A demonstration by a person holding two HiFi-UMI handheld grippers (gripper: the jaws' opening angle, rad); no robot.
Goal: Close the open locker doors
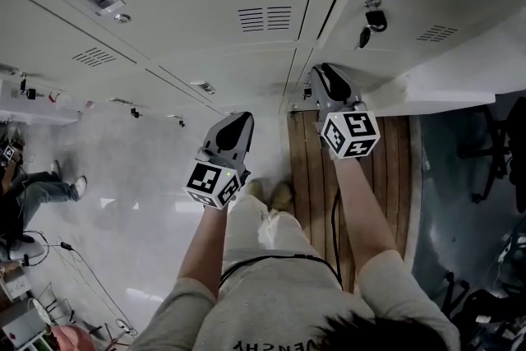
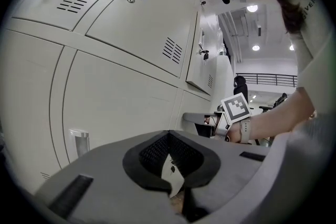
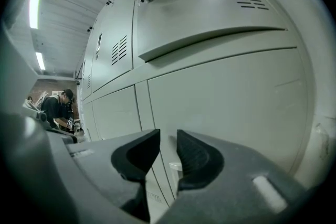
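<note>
Open locker door (image 1: 460,85) juts out at the frame's right, nearest the right tongs (image 1: 329,76) — slightly spread, empty — with the left tongs (image 1: 237,126), pressed together, farther left.

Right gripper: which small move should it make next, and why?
Probably bring the right gripper onto the open door and push it toward the locker row. Its jaws stand apart with nothing between them, and in the head view that door juts out from the row just beside the gripper.
</note>
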